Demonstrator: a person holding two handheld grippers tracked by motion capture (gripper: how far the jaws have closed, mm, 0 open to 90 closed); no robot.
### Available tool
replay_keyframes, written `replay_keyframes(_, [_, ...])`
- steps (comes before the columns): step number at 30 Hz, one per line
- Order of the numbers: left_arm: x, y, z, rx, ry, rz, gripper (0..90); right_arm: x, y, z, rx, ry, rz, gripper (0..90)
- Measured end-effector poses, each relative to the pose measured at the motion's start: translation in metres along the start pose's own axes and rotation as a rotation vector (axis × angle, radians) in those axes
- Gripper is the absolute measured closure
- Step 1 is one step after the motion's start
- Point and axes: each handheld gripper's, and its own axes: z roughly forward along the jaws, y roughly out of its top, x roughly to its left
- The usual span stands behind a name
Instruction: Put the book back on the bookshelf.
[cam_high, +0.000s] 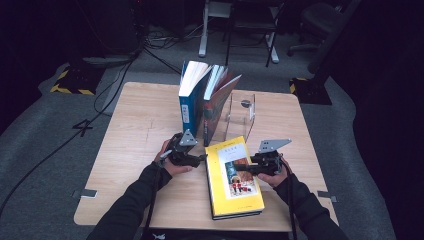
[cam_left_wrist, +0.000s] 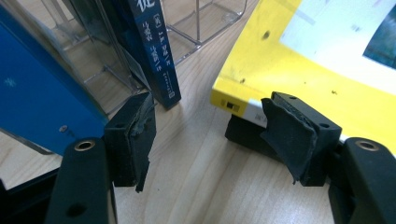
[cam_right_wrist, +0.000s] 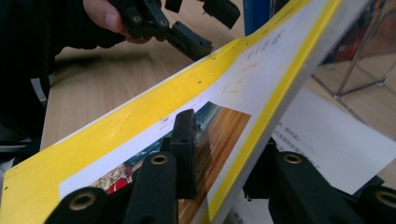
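Now yellow book cover clamped in right tongs, left tongs apart beside its corner.

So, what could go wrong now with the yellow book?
1. The right gripper pinches only the front cover of the yellow book; the cover could bend or tear if lifted.
2. The open left gripper sits at the book's corner, close to the standing dark book; a push could knock it over.
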Motion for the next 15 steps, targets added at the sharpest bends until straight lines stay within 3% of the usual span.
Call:
replay_keyframes(6, [0.002, -0.002, -0.004, -0.001, 0.016, -0.012, 37.6, 0.008, -0.001, -0.012, -0.096, -0.015, -0.048, 74.5])
replay_keyframes(10, [-0.004, 0.002, -0.003, -0.024, -0.017, 0.007, 39.8, 0.020, 0.003, -0.024, -0.168, -0.029, -0.111, 75.7])
replay_keyframes(15, [-0.008, 0.007, -0.006, -0.058, -0.029, 0.028, 45.0, 0.023, 0.004, -0.024, -0.181, -0.031, -0.126, 76.2])
